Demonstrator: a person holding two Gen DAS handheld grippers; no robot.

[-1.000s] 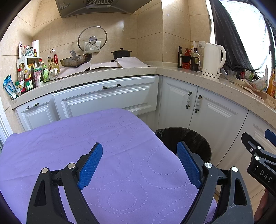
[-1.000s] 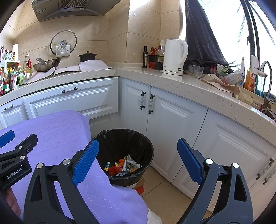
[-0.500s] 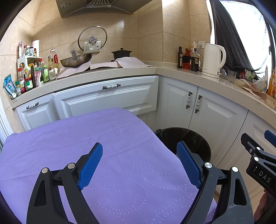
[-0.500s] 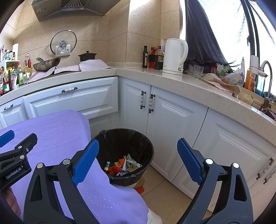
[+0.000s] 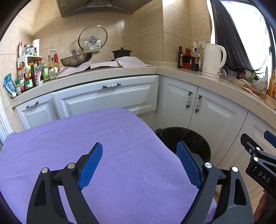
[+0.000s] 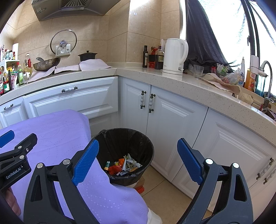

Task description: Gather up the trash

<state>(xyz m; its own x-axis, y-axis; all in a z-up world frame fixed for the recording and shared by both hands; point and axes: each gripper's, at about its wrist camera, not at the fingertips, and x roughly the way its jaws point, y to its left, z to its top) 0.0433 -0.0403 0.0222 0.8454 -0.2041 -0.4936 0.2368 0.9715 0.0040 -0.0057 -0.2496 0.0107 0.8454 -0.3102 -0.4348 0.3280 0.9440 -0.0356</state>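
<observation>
Left tool (image 5: 139,165) and right tool (image 6: 138,162) both released, nothing gripped — trash (image 6: 123,166) sits in black bin (image 6: 148,146) beside purple-clothed worktop (image 5: 86,137).

A home kitchen: white cabinets (image 6: 72,96), range hood (image 6: 72,6), kettle (image 6: 174,56).

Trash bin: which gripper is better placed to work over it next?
Right. The right gripper frames the trash bin between open, empty jaws, wrappers visible inside. The left gripper, also open and empty, sits over the purple cloth, bin at its right.
</observation>
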